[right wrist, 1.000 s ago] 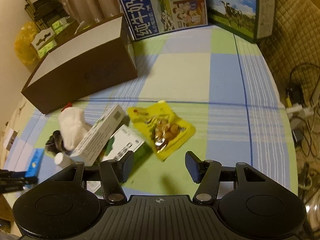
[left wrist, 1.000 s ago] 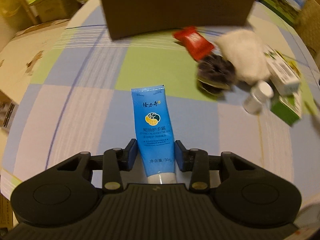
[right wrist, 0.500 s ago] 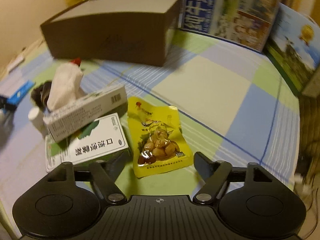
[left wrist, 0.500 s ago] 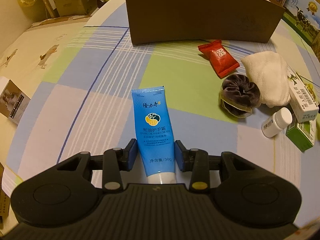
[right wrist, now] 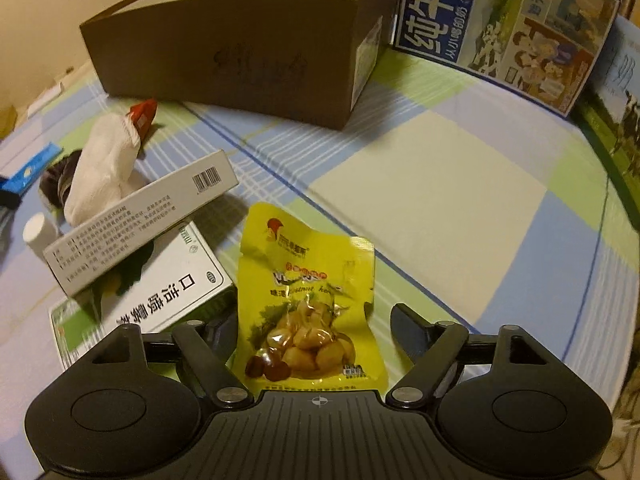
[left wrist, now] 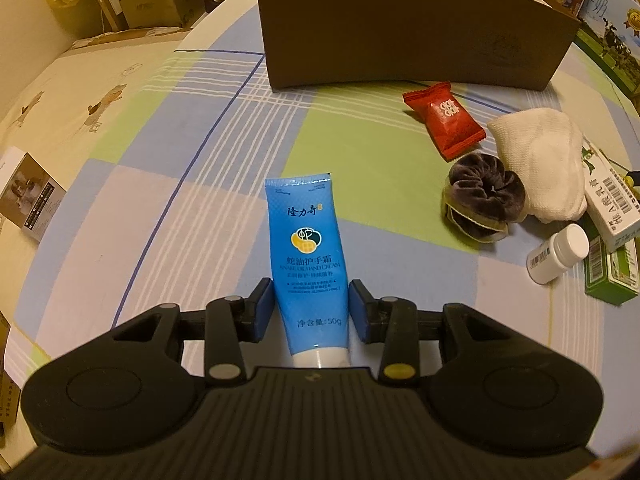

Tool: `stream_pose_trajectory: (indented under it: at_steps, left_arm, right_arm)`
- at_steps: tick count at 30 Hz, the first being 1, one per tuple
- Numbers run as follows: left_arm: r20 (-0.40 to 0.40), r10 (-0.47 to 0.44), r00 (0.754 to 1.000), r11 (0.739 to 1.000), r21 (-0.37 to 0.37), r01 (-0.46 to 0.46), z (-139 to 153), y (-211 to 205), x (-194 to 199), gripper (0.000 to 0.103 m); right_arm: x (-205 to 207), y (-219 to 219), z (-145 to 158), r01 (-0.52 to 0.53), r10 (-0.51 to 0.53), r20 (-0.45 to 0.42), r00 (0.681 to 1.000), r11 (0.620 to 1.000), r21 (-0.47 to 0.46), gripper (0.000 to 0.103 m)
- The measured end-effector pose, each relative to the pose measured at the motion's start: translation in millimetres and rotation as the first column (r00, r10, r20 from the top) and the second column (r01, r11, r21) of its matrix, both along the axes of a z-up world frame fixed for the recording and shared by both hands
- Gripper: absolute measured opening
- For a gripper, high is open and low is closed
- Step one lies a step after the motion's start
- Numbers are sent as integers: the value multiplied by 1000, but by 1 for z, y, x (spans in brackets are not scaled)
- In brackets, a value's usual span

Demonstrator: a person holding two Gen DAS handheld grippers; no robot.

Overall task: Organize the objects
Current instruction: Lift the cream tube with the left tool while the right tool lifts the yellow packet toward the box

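My left gripper (left wrist: 310, 308) is shut on a blue hand-cream tube (left wrist: 306, 248), pads pressing its lower half, with the cap end toward the camera. An open brown cardboard box (left wrist: 400, 32) stands beyond it at the back of the checked tablecloth. In the right wrist view, my right gripper (right wrist: 314, 328) is open. Its fingers straddle a yellow chestnut snack packet (right wrist: 308, 280) that lies flat on the cloth. The same brown box (right wrist: 240, 52) stands behind it, its white inside showing.
Right of the tube lie a red snack packet (left wrist: 444, 118), a white cloth (left wrist: 540, 156), a dark scrunchie (left wrist: 484, 196) and a small white bottle (left wrist: 556, 254). Two medicine boxes (right wrist: 140, 220) (right wrist: 160, 292) are stacked left of the yellow packet. Milk cartons (right wrist: 500, 20) line the far edge.
The right gripper dropped and closed in on the yellow packet, which now lies between its open fingers. The left gripper, still holding the tube, drew back and steadied facing the brown box.
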State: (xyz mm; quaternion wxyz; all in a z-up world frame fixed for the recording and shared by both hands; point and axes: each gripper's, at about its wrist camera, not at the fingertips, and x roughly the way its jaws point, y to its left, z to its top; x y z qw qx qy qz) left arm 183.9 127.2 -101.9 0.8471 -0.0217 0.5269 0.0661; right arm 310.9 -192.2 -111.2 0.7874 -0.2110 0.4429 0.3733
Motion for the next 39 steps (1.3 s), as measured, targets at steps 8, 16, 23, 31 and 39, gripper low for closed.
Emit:
stream_pose_trajectory:
  at_steps: [8, 16, 23, 31, 39]
  left_arm:
    - [-13, 9, 1000, 1000, 0, -9, 0, 0, 2, 36]
    - [-39, -36, 999, 999, -5, 36, 0, -2, 6, 44]
    - [-24, -73, 997, 997, -6, 73, 1, -4, -3, 34]
    - [-5, -81, 997, 996, -30, 81, 8, 0, -14, 34]
    - [61, -91, 994, 995, -40, 94, 30, 6, -17, 33]
  right_arm:
    - [-13, -1, 7, 53, -53, 16, 998, 999, 6, 59]
    - [-32, -12, 14, 170, -171, 19, 985, 985, 24, 52]
    - [-48, -28, 23, 273, -274, 1, 962, 960, 58, 50]
    - [-65, -42, 38, 355, -356, -7, 934, 929, 102, 49]
    - [-72, -33, 67, 367, -372, -10, 928, 913, 178, 49]
